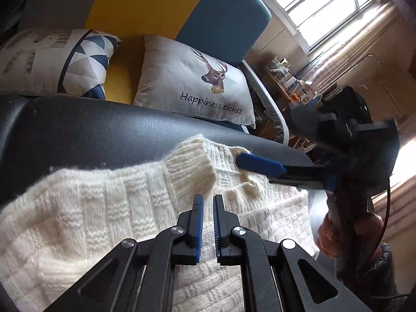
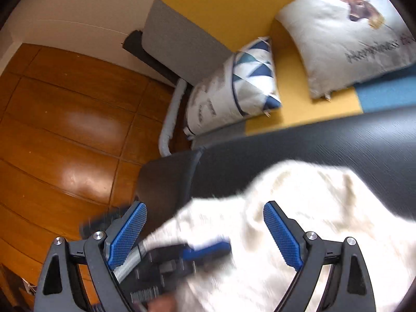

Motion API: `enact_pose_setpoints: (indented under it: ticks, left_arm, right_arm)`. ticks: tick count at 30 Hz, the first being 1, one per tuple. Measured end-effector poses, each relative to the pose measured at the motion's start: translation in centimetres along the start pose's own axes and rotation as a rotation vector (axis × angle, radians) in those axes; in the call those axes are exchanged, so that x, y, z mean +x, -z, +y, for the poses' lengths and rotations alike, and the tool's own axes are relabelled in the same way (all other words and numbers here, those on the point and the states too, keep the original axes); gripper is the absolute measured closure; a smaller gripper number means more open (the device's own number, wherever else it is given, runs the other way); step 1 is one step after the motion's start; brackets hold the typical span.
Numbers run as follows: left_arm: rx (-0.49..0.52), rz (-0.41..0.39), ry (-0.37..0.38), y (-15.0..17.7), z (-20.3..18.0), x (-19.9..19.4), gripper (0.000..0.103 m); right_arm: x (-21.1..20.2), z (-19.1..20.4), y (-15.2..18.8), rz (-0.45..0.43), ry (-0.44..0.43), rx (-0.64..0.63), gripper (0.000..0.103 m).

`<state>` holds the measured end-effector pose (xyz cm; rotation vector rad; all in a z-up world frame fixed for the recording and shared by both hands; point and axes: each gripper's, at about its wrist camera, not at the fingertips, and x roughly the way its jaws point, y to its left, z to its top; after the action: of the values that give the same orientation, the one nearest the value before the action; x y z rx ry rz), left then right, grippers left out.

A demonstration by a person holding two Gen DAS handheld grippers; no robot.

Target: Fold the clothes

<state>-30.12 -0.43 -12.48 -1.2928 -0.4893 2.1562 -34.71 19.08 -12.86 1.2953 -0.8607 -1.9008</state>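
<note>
Cream knit sweater (image 1: pixel 104 208) spread on black leather surface (image 1: pixel 91 130), ribbed cuff (image 1: pixel 191 166) folded onto body; far edge short of surface rim, bare leather band left beyond. Left gripper (image 1: pixel 206 200) held low over knit, jaws nearly closed, narrow gap, nothing seen pinched. Right gripper (image 2: pixel 205 223) seen in own view with jaws wide apart, empty, above blurred sweater edge; in left view one blue finger laid on knit. Deer cushion (image 1: pixel 197 83) and triangle-print cushion (image 1: pixel 59 59) set on sofa behind. Wooden floor (image 2: pixel 65 119) open beside surface corner

left wrist: close, faces sofa | right wrist: looks down | shared: sweater (image 1: pixel 104 208)
</note>
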Motion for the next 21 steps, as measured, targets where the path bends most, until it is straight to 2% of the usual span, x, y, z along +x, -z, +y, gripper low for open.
enact_pose_setpoints:
  ticks: [3, 5, 6, 9, 14, 16, 21]
  left_arm:
    - [-0.026, -0.004, -0.016, -0.2, 0.4, -0.1, 0.097]
    - [-0.053, -0.014, -0.023, 0.0, 0.8, -0.7, 0.098]
    - [-0.066, -0.02, -0.026, 0.2, 1.0, -1.0, 0.098]
    - [-0.106, -0.035, -0.036, 0.6, 1.5, -2.0, 0.098]
    - [-0.173, -0.061, -0.054, 1.2, 2.4, -3.5, 0.095]
    - [-0.2, -0.071, -0.06, 1.5, 2.8, -4.2, 0.085]
    - [-0.138, -0.112, -0.111, 5.8, 2.0, -9.4, 0.083]
  right_arm:
    - [-1.5, -1.5, 1.5, 0.017, 0.046, 0.055, 0.009]
    - [-2.0, -3.4, 2.3, 0.009, 0.117, 0.105, 0.01]
    - [-2.3, -4.2, 2.5, -0.022, 0.137, 0.117, 0.014]
    - [-3.0, -5.2, 2.5, -0.117, 0.101, 0.126, 0.014]
    - [-3.8, -3.3, 3.8, -0.141, 0.11, 0.075, 0.014]
    - [-4.6, -2.1, 5.1, -0.151, 0.095, 0.061, 0.013]
    - [-6.3, -0.3, 9.8, -0.165, 0.115, 0.044, 0.013]
